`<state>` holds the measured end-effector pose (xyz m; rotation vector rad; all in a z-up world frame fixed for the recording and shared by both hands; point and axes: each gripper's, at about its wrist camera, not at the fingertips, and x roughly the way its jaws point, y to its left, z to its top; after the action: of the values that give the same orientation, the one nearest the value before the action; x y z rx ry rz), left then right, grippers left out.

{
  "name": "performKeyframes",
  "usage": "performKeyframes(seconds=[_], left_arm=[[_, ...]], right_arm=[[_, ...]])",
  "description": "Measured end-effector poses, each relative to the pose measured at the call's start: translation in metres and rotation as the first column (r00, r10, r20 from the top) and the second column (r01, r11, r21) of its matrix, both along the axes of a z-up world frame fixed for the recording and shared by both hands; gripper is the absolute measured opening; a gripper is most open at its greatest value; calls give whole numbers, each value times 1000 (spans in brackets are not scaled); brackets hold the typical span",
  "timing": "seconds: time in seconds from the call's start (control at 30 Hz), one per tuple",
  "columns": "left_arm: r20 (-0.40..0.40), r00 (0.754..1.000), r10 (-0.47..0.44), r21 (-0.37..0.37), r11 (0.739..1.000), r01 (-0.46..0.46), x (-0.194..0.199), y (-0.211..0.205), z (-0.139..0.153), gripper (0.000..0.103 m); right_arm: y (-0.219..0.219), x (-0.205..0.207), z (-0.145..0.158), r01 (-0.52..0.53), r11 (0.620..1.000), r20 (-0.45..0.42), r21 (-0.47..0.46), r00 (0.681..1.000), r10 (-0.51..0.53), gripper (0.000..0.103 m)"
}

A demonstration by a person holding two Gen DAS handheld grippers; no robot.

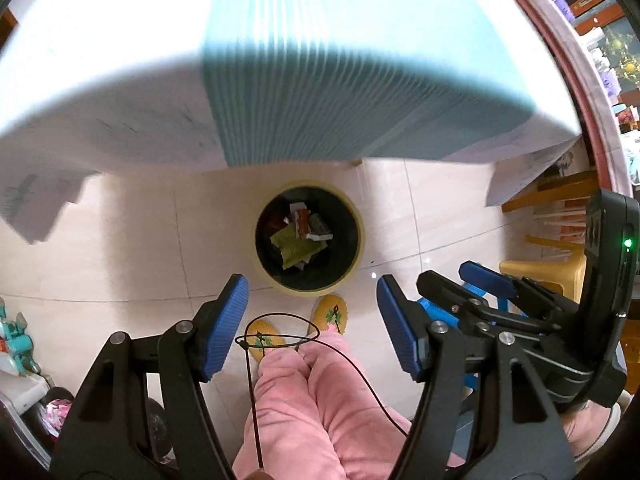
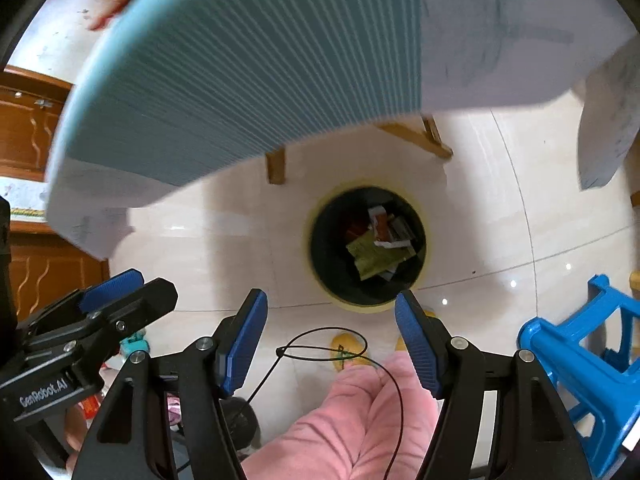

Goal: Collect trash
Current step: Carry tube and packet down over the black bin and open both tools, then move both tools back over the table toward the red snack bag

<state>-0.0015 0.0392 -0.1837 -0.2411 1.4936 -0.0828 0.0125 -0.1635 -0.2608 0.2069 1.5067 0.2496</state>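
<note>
A round bin with a yellow rim point(image 1: 359, 224) point(image 2: 308, 236) stands on the tiled floor far below both grippers. Inside its dark liner lie a green packet point(image 1: 296, 246) point(image 2: 374, 256) and red and white wrappers point(image 1: 306, 220) point(image 2: 384, 226). My left gripper point(image 1: 311, 287) points down over the bin's near edge, open with nothing between its blue pads. My right gripper point(image 2: 331, 303) hangs beside it, also open and empty. Each shows in the other's view: the right gripper point(image 1: 466, 280) at the right, the left gripper point(image 2: 136, 286) at the left.
A table edge with a white cloth point(image 1: 100, 92) and a ribbed blue mat point(image 1: 340, 80) point(image 2: 240, 80) overhangs the bin. A blue stool point(image 2: 580, 360) and a yellow stool point(image 1: 536, 272) stand at the right. A person's pink trouser legs point(image 1: 312, 400) and yellow slippers point(image 1: 330, 312) are below, with a black cord point(image 1: 280, 328) looping in front.
</note>
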Motion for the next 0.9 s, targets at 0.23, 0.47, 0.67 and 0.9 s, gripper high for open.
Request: performKeyframes(seconds=[0.23,0.47,0.67,0.9], left_arm=[[95,995,29,15,999,-31,4,12,94,64],[185,979,90,16,995,-95,19,29,166,64],[262,952,156,33,985,-170,41,47,219,64],[382,901,208,86,962,-259,59,53,270,64]], right_arm=[[8,6,100,-59,998,81,28,995,57,67],[20,25,186,-137,990,218,36,968,126,67],[26,50,251,-215,976,366,33,911,189,67],[38,76,294,-305,951,453,49,855,251,67]])
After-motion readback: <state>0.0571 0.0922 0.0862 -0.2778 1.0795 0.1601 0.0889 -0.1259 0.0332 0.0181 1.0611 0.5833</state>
